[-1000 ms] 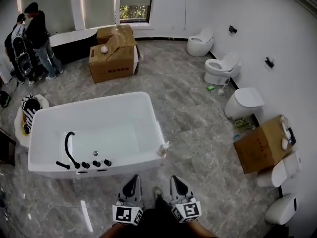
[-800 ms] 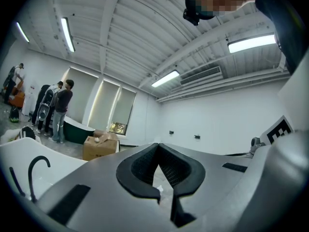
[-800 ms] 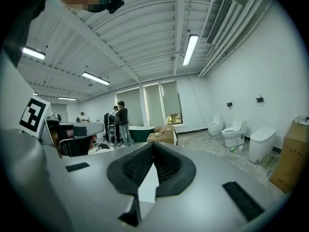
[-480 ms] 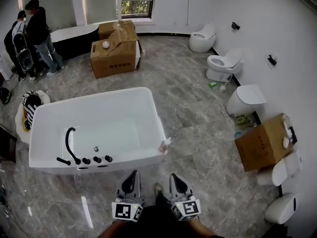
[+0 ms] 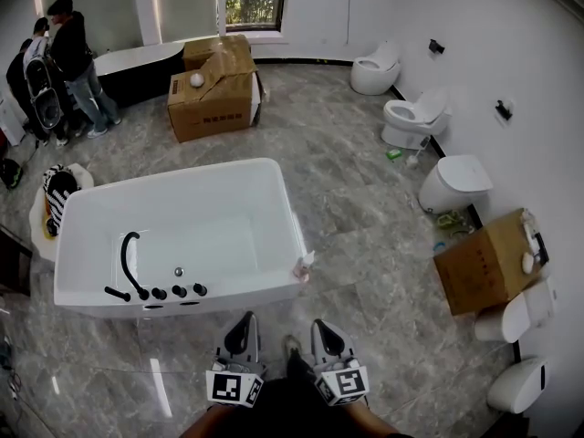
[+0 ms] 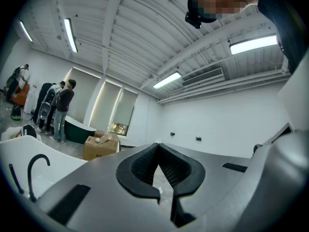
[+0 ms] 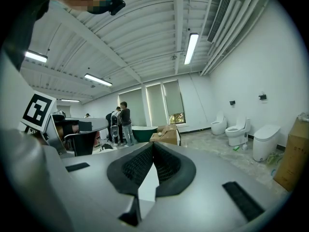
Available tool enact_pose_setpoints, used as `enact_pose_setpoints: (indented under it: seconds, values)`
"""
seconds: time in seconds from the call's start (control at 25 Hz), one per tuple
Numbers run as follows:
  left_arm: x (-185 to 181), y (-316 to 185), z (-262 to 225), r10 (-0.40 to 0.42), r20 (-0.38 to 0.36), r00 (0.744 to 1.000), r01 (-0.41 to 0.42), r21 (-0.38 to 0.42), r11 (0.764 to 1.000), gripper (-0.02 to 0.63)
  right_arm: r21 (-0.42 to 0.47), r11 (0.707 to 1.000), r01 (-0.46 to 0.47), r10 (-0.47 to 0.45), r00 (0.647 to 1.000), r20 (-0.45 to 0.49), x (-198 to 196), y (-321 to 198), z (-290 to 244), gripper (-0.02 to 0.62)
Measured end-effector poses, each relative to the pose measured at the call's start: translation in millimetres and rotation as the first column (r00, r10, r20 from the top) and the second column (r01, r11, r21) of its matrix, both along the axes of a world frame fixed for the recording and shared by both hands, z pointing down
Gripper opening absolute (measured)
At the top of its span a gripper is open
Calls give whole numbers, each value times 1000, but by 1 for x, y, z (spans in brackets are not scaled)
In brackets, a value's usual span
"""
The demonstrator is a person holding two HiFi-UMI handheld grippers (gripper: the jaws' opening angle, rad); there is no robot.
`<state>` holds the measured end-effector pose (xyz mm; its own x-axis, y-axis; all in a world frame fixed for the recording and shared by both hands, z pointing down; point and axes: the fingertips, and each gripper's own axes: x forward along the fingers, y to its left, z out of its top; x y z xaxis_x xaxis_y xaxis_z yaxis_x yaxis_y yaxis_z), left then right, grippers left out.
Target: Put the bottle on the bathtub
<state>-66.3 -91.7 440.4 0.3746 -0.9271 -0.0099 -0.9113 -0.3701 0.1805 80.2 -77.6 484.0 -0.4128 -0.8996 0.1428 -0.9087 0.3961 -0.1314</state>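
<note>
A small pale bottle stands at the near right corner of the white bathtub; whether it rests on the floor or touches the tub's side I cannot tell. The tub has a black faucet and knobs on its near rim. My left gripper and right gripper are side by side at the bottom of the head view, short of the tub and the bottle. Both are shut and hold nothing. The left gripper and the right gripper show their pads meeting at the tips.
Cardboard boxes stand beyond the tub, another box at the right wall. Toilets line the right side. People stand at the far left by a dark tub. Grey marble floor lies between.
The head view has shifted a little, so the tub and bottle sit slightly higher in the picture. Both grippers stay shut in the same place.
</note>
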Motion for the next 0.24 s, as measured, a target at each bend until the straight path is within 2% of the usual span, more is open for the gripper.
enact_pose_setpoints:
  seconds: [0.24]
  values:
    - [4,0,0,-2,0,1000,2,2,1000,14,0,1000,1,-1,1000,-18,6,2,5,9]
